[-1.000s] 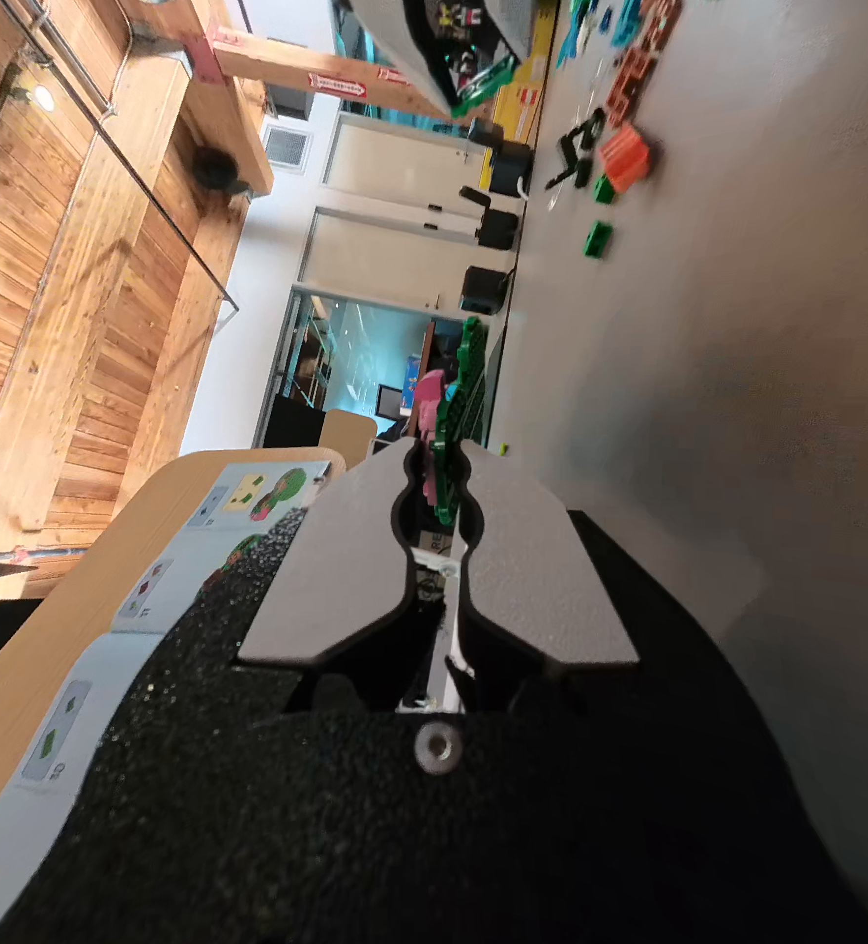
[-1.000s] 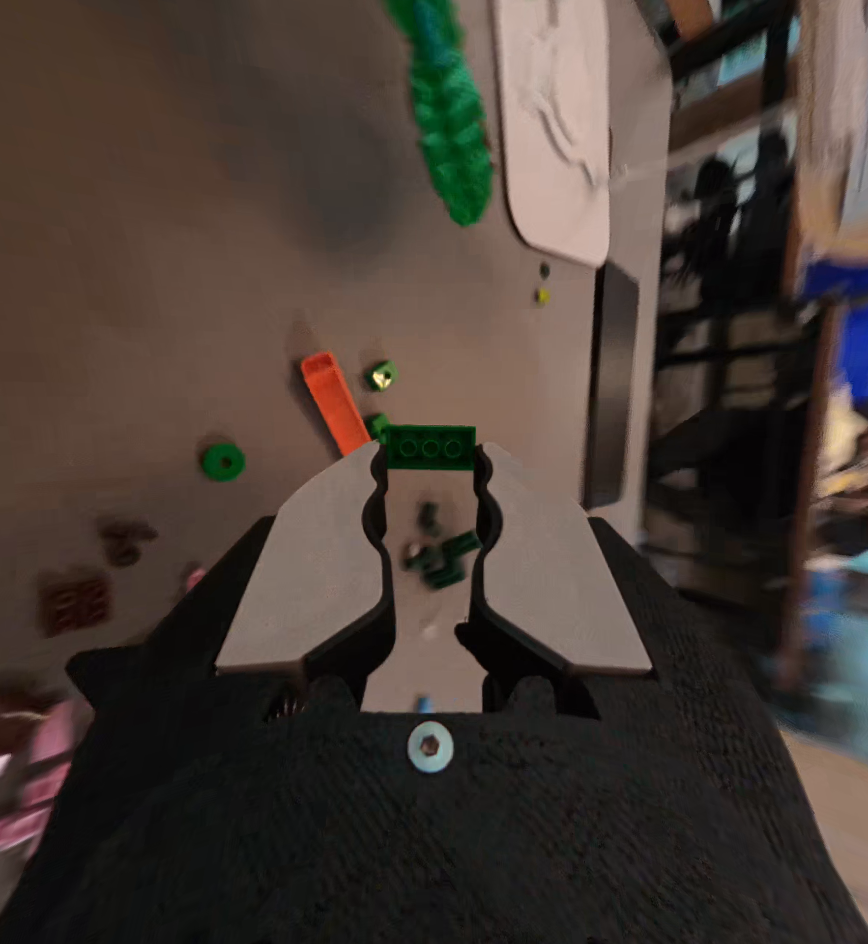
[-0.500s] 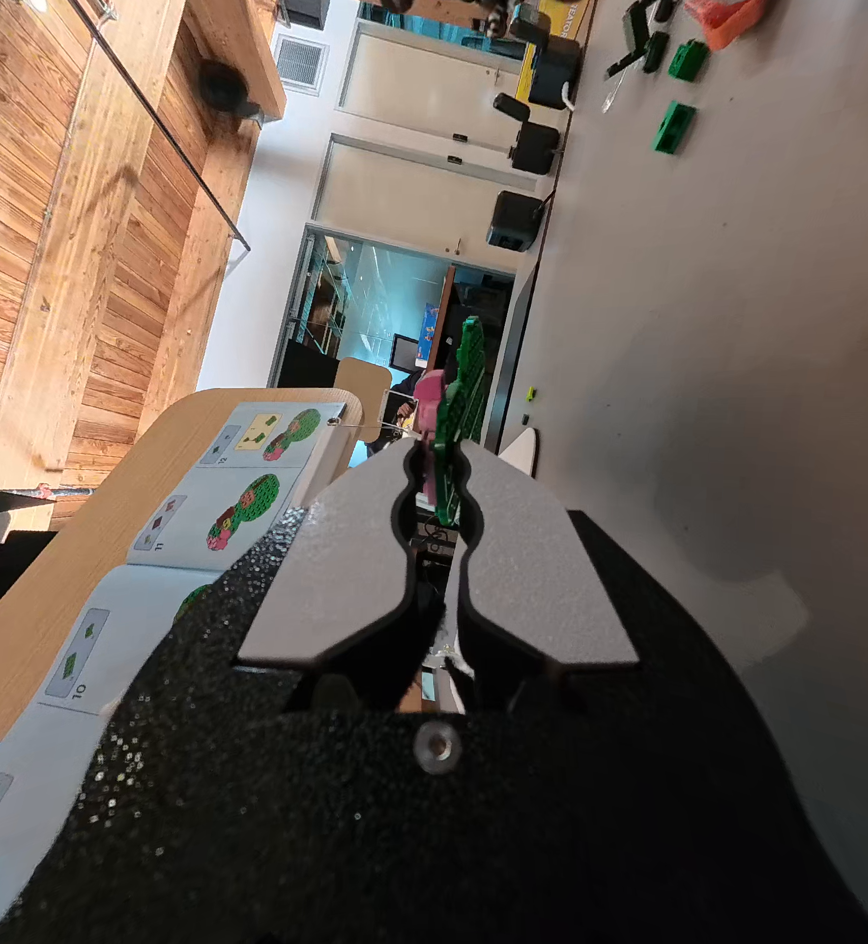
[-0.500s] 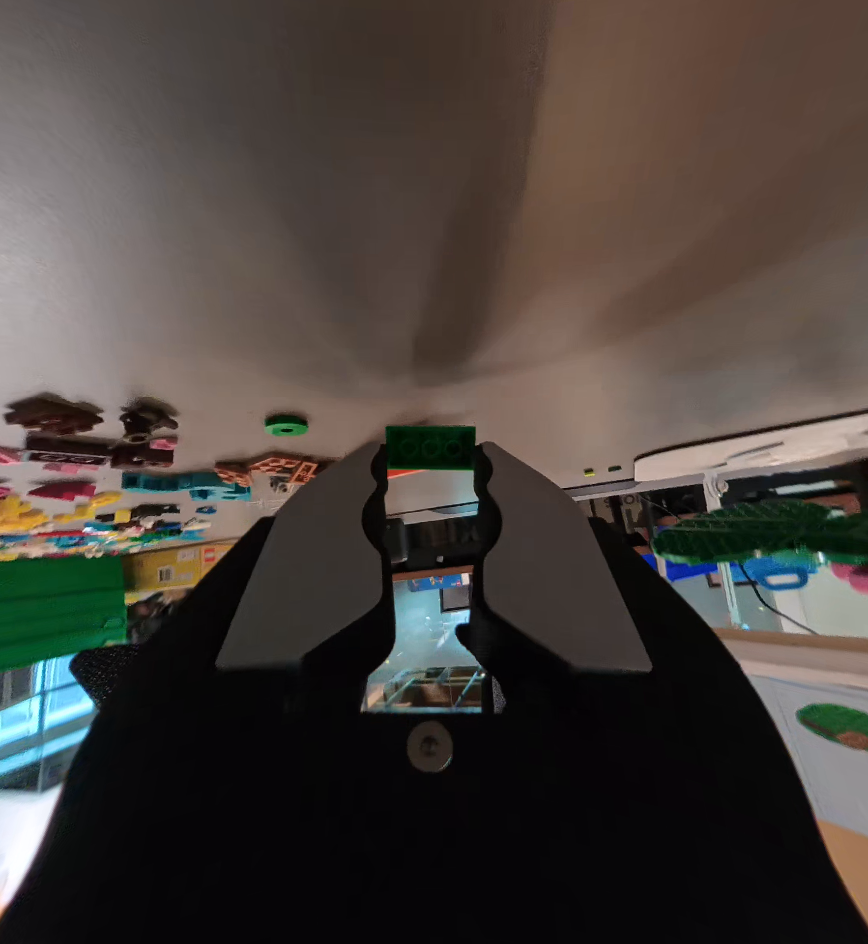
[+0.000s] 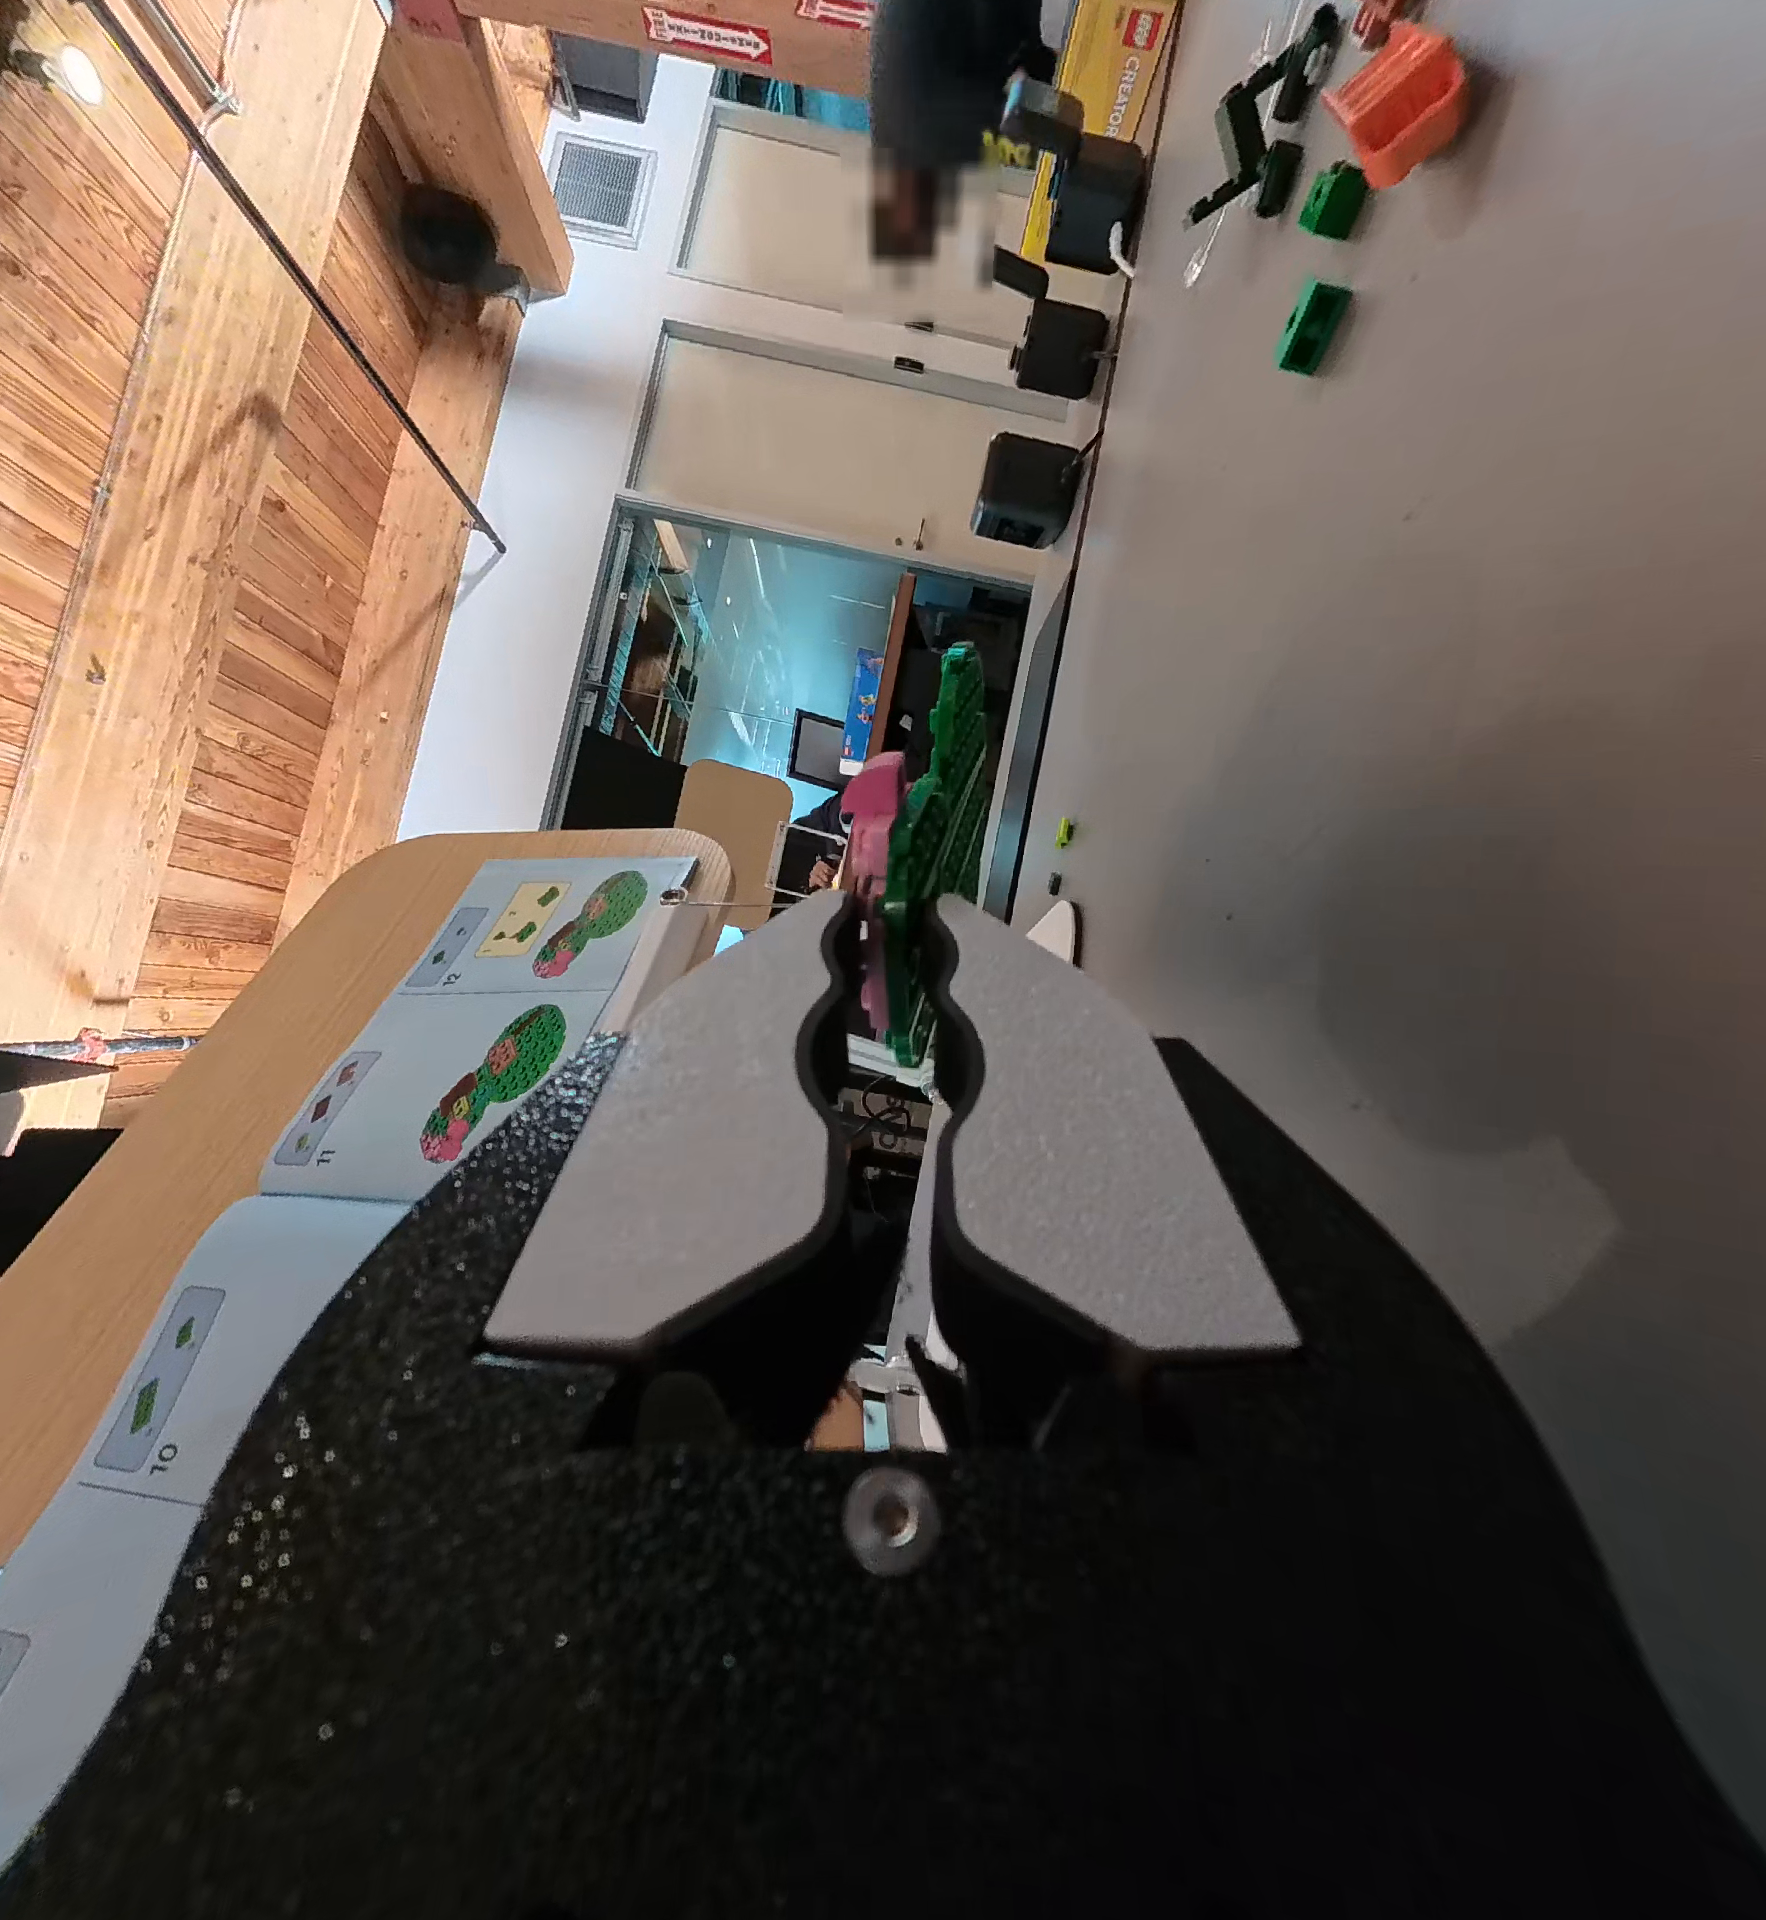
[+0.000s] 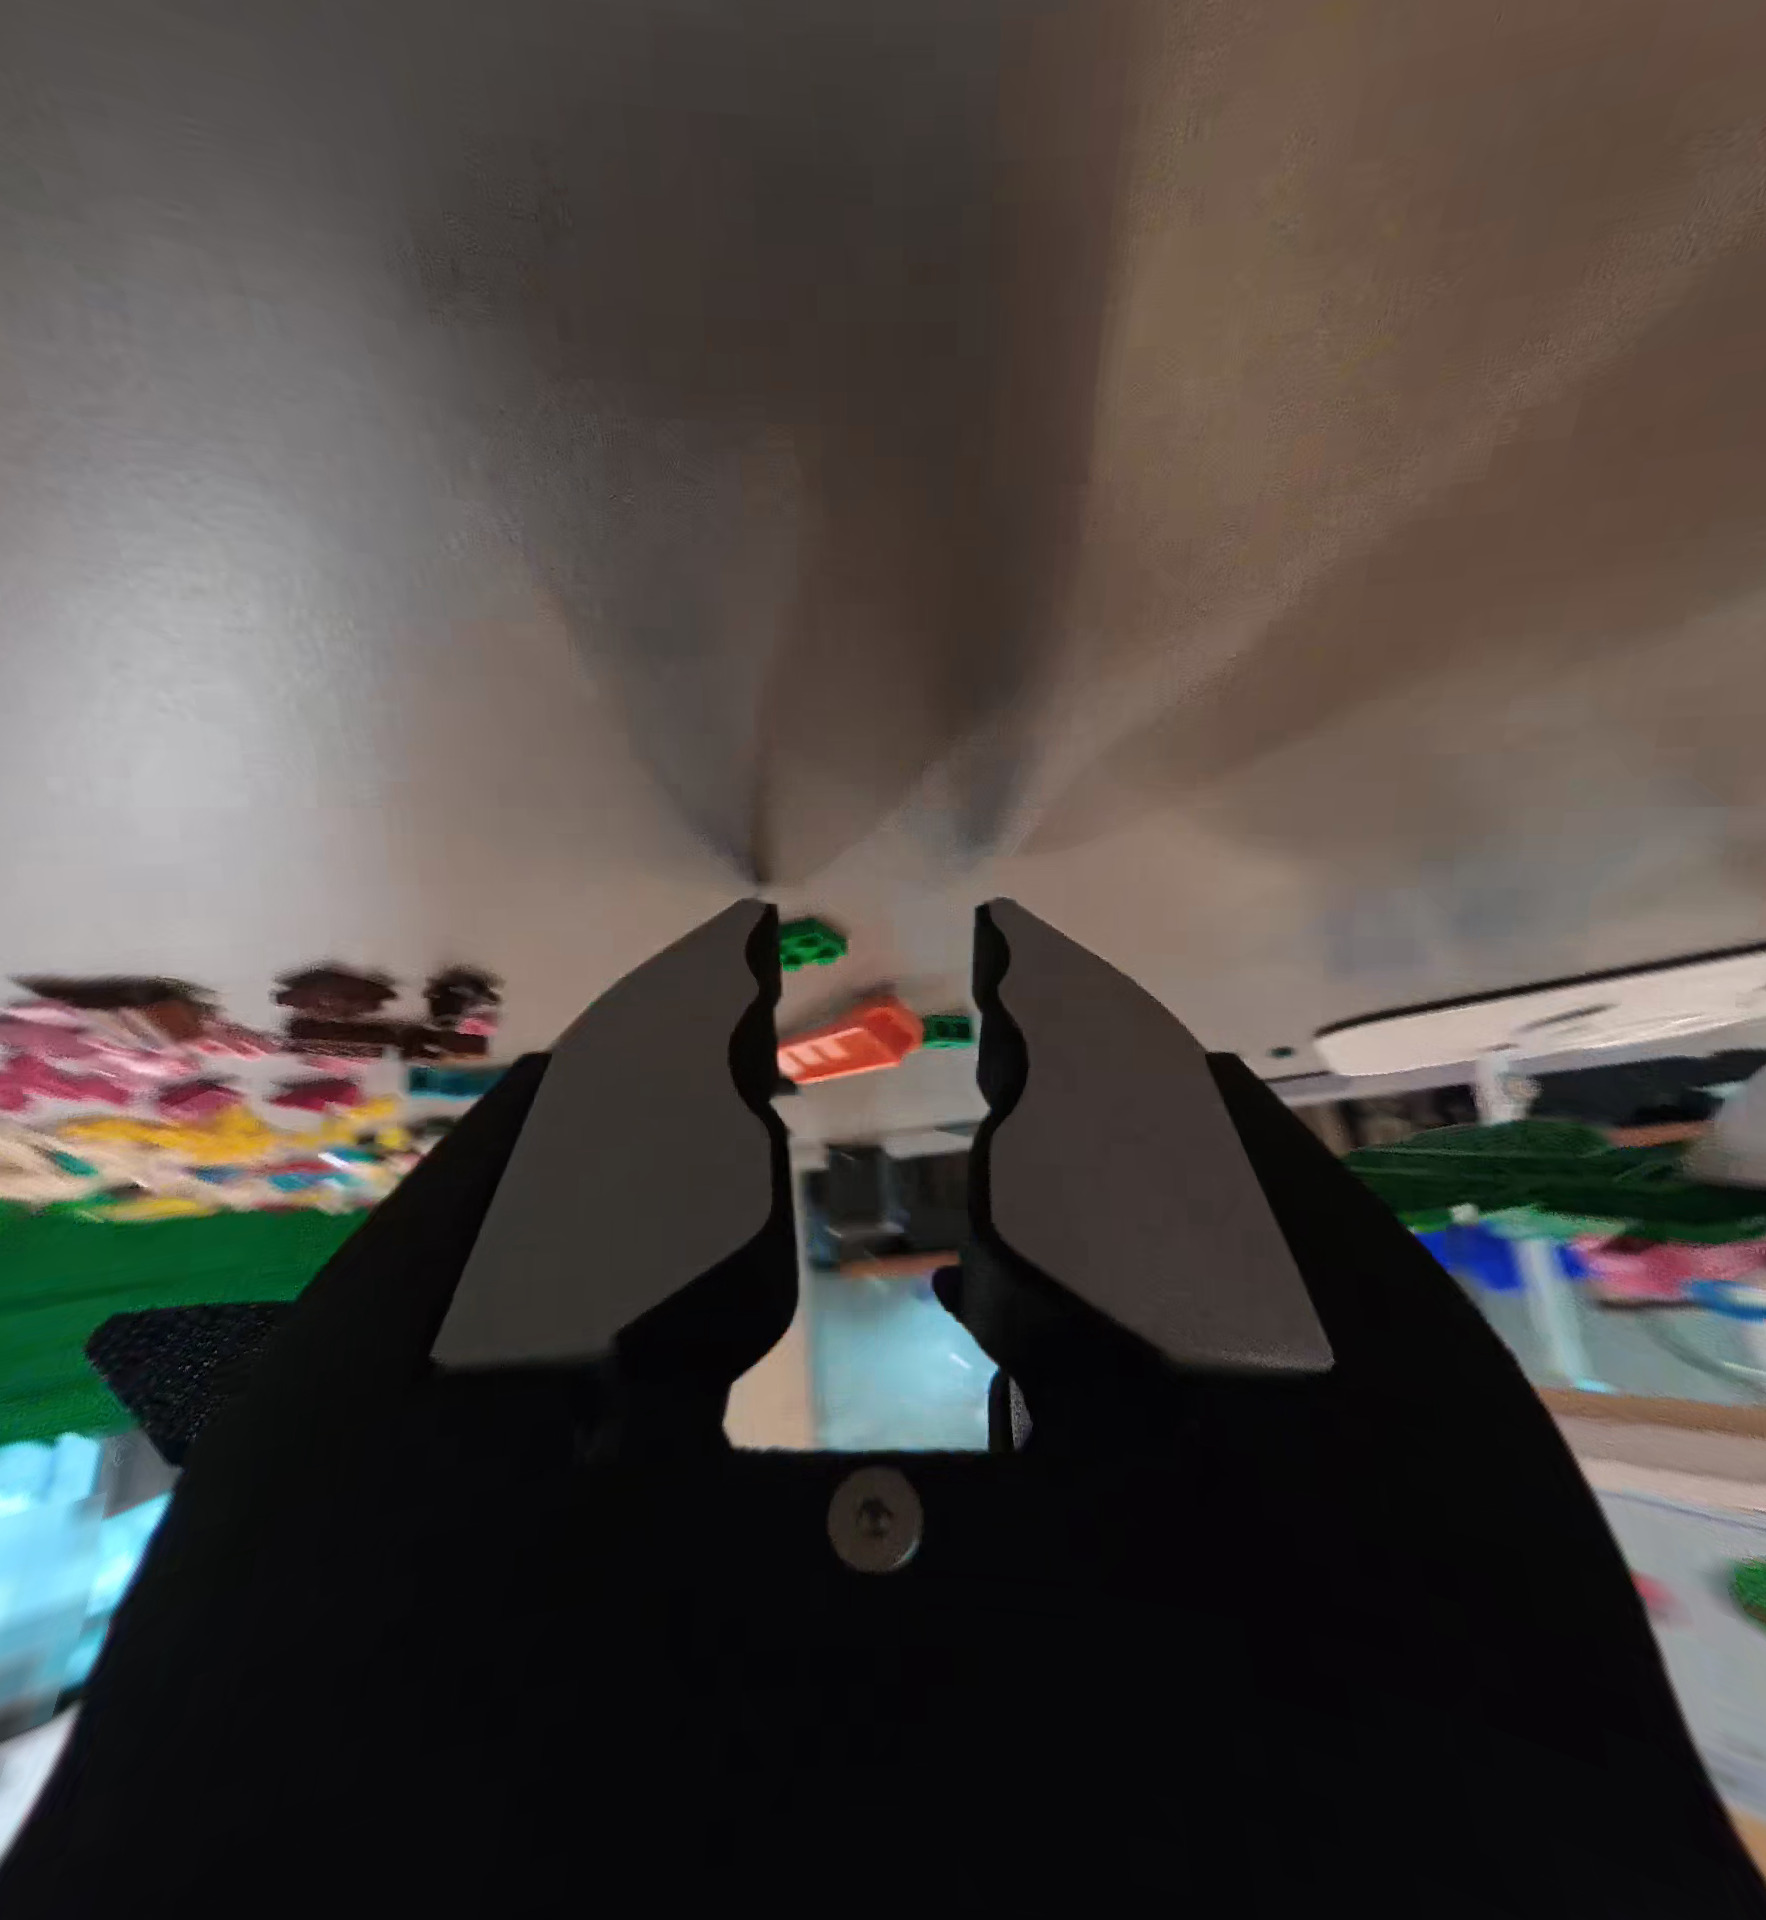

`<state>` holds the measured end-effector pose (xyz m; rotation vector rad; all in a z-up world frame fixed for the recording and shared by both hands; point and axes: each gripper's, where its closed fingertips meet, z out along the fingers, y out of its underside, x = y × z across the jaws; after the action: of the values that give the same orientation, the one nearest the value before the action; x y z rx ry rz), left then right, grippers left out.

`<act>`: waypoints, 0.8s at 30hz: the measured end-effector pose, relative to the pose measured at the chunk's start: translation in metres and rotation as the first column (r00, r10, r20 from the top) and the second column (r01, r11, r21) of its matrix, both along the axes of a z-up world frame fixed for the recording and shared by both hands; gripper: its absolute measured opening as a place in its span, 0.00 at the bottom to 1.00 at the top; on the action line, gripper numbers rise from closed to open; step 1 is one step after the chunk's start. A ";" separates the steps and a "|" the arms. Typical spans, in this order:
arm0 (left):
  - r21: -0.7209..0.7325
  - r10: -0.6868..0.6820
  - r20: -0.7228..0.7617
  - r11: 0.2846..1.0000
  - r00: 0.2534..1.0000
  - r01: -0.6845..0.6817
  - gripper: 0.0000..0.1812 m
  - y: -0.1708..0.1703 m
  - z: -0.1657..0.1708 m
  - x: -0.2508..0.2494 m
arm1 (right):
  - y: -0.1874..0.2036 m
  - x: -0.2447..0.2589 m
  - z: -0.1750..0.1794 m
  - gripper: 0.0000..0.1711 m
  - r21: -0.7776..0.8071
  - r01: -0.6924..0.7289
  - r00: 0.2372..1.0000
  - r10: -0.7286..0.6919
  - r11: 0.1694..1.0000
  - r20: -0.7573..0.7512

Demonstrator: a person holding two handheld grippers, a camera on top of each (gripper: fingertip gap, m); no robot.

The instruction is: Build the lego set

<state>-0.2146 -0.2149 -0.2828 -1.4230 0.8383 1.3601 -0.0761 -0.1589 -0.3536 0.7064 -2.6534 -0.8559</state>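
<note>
My left gripper (image 5: 894, 914) is shut on the edge of a green studded plate assembly (image 5: 946, 790) with a pink piece (image 5: 879, 821) on its left face, held in the air beside the grey table (image 5: 1481, 727). The same assembly shows blurred at the right of the right wrist view (image 6: 1544, 1174). My right gripper (image 6: 874, 914) is open and empty, pointing low across the table. Past its tips lie an orange piece (image 6: 848, 1042) and two small green bricks (image 6: 811, 943) (image 6: 946, 1029). The right wrist view is motion-blurred.
An open instruction booklet (image 5: 505, 1039) lies on a wooden surface at the left. An orange piece (image 5: 1398, 88), green bricks (image 5: 1315, 327) and black parts (image 5: 1253, 135) lie far off on the table. A pile of loose coloured pieces (image 6: 183, 1070) and a green slab (image 6: 79, 1288) sit at the left.
My right gripper has opened and the green brick it held between its tips is gone from them; I cannot tell where it went. My left gripper still holds the green plate assembly.
</note>
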 end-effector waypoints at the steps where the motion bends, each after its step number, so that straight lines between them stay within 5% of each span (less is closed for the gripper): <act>1: 0.001 -0.001 0.000 1.000 1.000 0.001 0.06 0.000 0.000 0.000 | 0.001 0.003 0.004 0.20 -0.074 0.075 0.997 -0.075 0.994 0.012; 4: 0.007 -0.005 -0.003 1.000 1.000 0.005 0.06 0.000 0.002 0.002 | 0.000 0.011 0.022 0.20 -0.385 0.380 0.923 -0.374 0.841 0.092; 7: 0.006 -0.025 -0.011 1.000 1.000 0.025 0.06 0.001 0.002 0.008 | 0.001 0.006 0.033 0.19 -0.672 0.603 0.723 -0.649 0.430 0.234; 9: 0.003 -0.040 -0.024 0.999 0.999 0.040 0.05 0.002 0.002 0.013 | 0.002 0.011 0.029 0.16 -0.719 0.685 0.557 -0.722 0.120 0.410; 10: 0.003 -0.050 -0.029 0.999 0.998 0.050 0.05 0.002 0.002 0.015 | 0.004 0.018 0.023 0.18 -0.701 0.712 0.499 -0.727 0.032 0.473; 14: -0.024 -0.123 -0.037 0.992 0.992 0.123 0.06 0.003 -0.002 0.031 | 0.032 0.030 0.003 0.20 -0.749 0.656 0.547 -0.740 0.088 0.393; 19: -0.046 -0.194 -0.092 0.981 0.977 0.190 0.06 0.004 -0.004 0.053 | 0.034 0.016 -0.001 0.20 -0.780 0.621 0.533 -0.689 -0.076 0.491; 24: -0.074 -0.250 -0.136 0.967 0.959 0.242 0.06 0.005 -0.009 0.073 | 0.033 0.007 0.003 0.18 -0.800 0.596 0.586 -0.642 -0.072 0.494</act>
<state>-0.1420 -0.2103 -0.2918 -1.2260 1.1188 1.2665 -0.0693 -0.1261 -0.3508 -0.9732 -2.6385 0.7585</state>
